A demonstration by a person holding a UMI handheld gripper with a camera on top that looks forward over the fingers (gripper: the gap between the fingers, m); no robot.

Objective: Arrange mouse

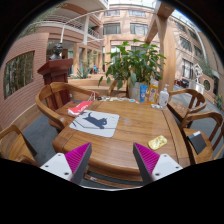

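Hovering over near edge of round wooden table [125,135], gripper [111,162] has fingers spread apart, nothing between them. Black mouse [96,121] sits on grey mousepad [100,125] beyond left finger. Yellow object [157,143] ahead of right finger. Potted plant [133,66] at far side.

A round wooden table [130,135] carries a grey mat [97,123], a potted plant [133,68] and a yellow object [157,143].

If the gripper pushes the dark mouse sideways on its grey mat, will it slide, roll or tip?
The mouse looks low and flat-bottomed, so it would probably slide, not roll or tip. The mat looks thin and may shift with it. The gripper is open, well short of both.
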